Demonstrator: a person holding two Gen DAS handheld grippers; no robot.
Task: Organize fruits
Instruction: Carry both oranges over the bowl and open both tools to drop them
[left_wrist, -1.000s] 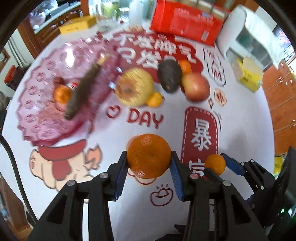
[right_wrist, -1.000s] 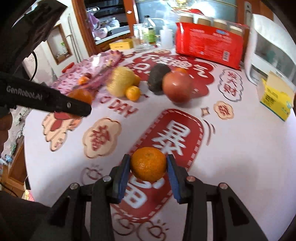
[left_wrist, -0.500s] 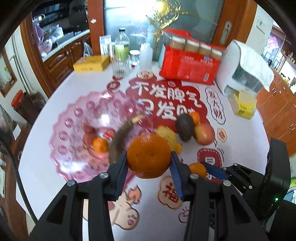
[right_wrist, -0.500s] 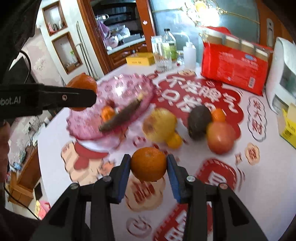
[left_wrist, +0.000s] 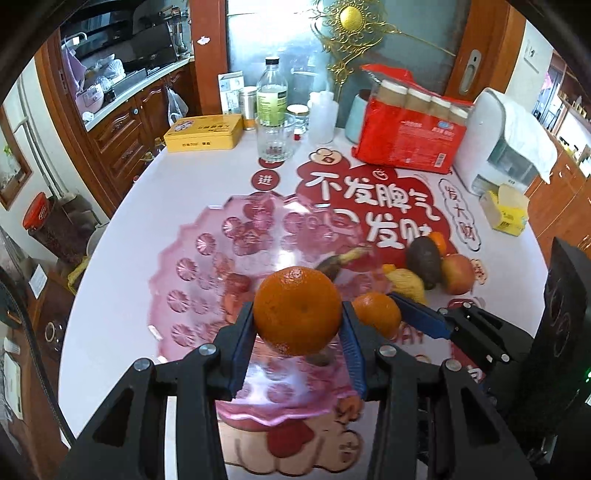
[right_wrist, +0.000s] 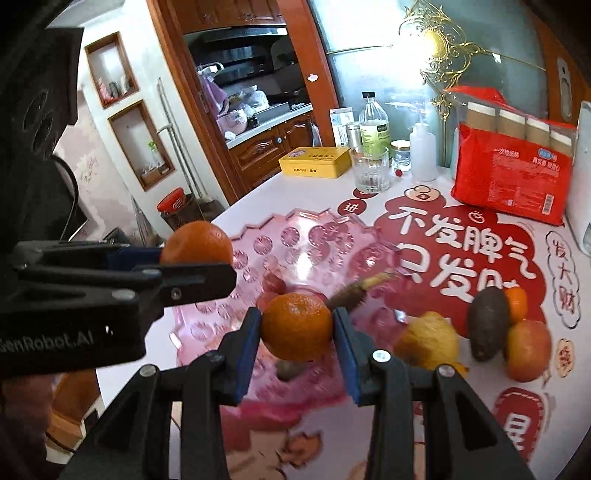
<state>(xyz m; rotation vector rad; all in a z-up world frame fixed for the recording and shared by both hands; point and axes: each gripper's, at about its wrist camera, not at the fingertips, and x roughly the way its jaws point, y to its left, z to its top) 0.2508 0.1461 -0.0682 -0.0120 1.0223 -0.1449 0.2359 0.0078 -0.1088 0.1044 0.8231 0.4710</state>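
Note:
My left gripper (left_wrist: 297, 334) is shut on a large orange (left_wrist: 297, 310) and holds it above the pink glass fruit plate (left_wrist: 207, 266). My right gripper (right_wrist: 295, 338) is shut on a smaller orange (right_wrist: 297, 321), also above the plate's near side (right_wrist: 306, 236). The left gripper and its orange (right_wrist: 197, 243) show at the left of the right wrist view. The plate holds a dark banana (right_wrist: 354, 293) and small red fruits. A yellow pear (right_wrist: 428, 339), dark avocado (right_wrist: 485, 323), red apple (right_wrist: 528, 349) and small tangerine (right_wrist: 515, 301) lie on the table right of the plate.
At the table's back stand a yellow tin (left_wrist: 203, 133), a glass (left_wrist: 275, 138), bottles (left_wrist: 271, 92), a red pack of cups (left_wrist: 410, 129) and a white appliance (left_wrist: 506, 144). A small yellow box (left_wrist: 506, 212) sits at the right. The table edge curves along the left.
Both grippers have carried their oranges from low over the table's front up and left, to above the pink plate. Both stay shut on their fruit.

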